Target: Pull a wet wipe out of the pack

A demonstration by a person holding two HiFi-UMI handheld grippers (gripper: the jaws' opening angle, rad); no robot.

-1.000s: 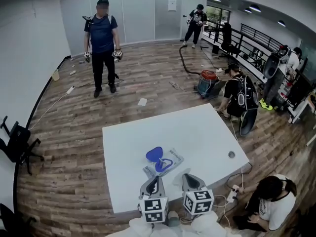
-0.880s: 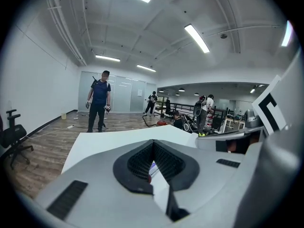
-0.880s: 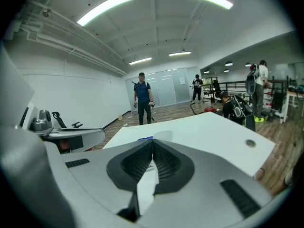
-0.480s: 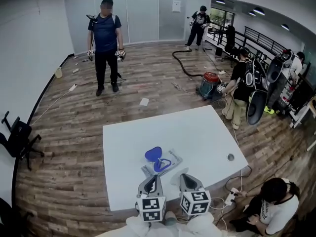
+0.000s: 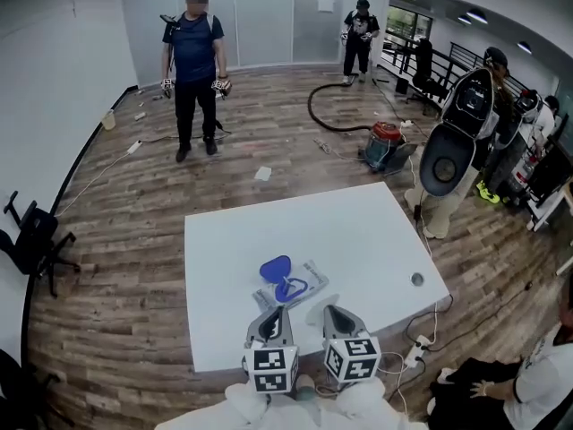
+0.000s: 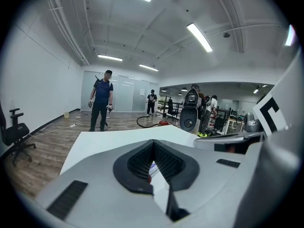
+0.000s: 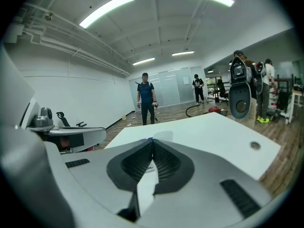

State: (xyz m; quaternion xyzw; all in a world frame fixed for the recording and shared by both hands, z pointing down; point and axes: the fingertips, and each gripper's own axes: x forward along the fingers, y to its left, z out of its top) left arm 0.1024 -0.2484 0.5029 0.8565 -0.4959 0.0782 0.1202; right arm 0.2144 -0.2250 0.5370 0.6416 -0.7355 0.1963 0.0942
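Note:
The wet wipe pack lies flat on the white table, near its front edge, with its blue lid flipped open. My left gripper hovers just in front of the pack, jaws shut with nothing between them. My right gripper is beside it, a little right of the pack, also shut and empty. In the left gripper view the closed tips of the left gripper point across the table; only a sliver of the pack shows through them. The right gripper looks the same in its own view.
A cable hole sits near the table's right edge. A person in dark blue stands far back. A red vacuum cleaner and a person with a backpack are at the right. An office chair stands left.
Both grippers stay shut near the front edge, barely shifted. The pack has not moved. The person by the vacuum cleaner stood up and stepped to the right.

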